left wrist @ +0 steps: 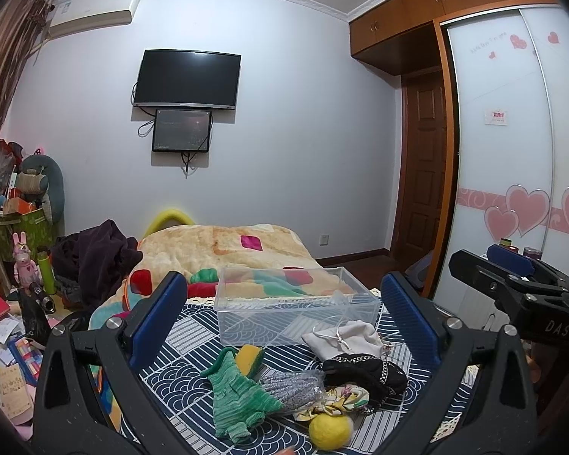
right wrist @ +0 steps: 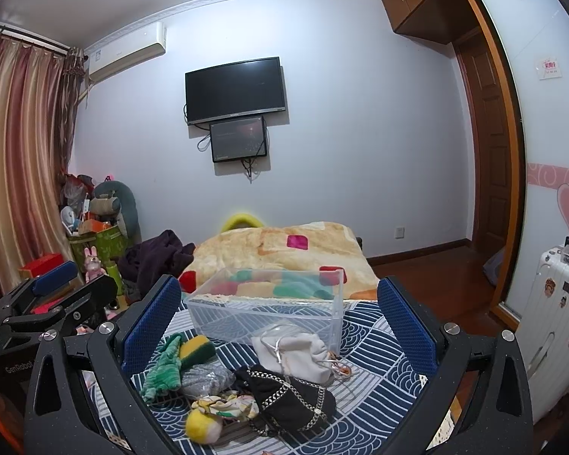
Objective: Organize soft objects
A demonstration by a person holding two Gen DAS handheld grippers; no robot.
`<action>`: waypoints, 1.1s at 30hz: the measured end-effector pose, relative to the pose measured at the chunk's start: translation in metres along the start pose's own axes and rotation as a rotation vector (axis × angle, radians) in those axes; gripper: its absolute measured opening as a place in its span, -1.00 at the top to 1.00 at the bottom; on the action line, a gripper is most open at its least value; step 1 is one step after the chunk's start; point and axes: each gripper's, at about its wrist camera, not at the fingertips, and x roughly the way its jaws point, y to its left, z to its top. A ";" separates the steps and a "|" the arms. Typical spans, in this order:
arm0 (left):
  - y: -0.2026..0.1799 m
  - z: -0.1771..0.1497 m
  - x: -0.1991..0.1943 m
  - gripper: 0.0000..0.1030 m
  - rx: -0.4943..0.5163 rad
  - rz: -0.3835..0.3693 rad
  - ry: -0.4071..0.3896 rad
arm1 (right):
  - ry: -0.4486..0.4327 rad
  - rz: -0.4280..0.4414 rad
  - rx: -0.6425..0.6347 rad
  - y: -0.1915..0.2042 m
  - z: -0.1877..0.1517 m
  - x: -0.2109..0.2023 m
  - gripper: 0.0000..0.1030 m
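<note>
A: What do the two tools do?

B: The left tool point(left wrist: 284, 311) is wide open and holds nothing. The right tool point(right wrist: 278, 316) is also wide open and empty. Both hang over the near end of the bed, which has a blue and white wave-pattern cover point(right wrist: 383, 345).

A: Where are the soft objects?

B: They lie in one small heap on the cover, near the tools. There is a green knitted garment point(left wrist: 239, 394), a yellow-green sponge point(left wrist: 249, 356), a silver mesh pouch point(left wrist: 296, 388), a yellow felt ball point(left wrist: 330, 432), a floral fabric piece point(left wrist: 341, 400), a black pouch with chain point(left wrist: 368, 373) and a white drawstring bag point(left wrist: 345, 337).

A: And the container?

B: A clear plastic box point(left wrist: 292, 303) stands just beyond the heap, with nothing inside.

A: Any writing?

B: "DAS" on the right tool's body in the left view, and "GenRobot" on the left tool's body in the right view. The red label on the wardrobe door point(left wrist: 496, 116) is too small to read.
</note>
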 end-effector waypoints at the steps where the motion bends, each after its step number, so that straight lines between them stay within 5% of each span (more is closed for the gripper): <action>1: 0.000 0.000 0.000 -1.00 -0.002 0.000 0.000 | 0.000 -0.001 -0.001 0.001 0.000 0.000 -1.00; 22: -0.002 -0.004 0.004 -1.00 0.012 -0.008 0.032 | 0.013 0.009 0.003 0.000 -0.002 0.001 -1.00; 33: 0.024 -0.052 0.041 -1.00 -0.043 0.024 0.280 | 0.201 0.059 -0.007 -0.008 -0.036 0.029 -1.00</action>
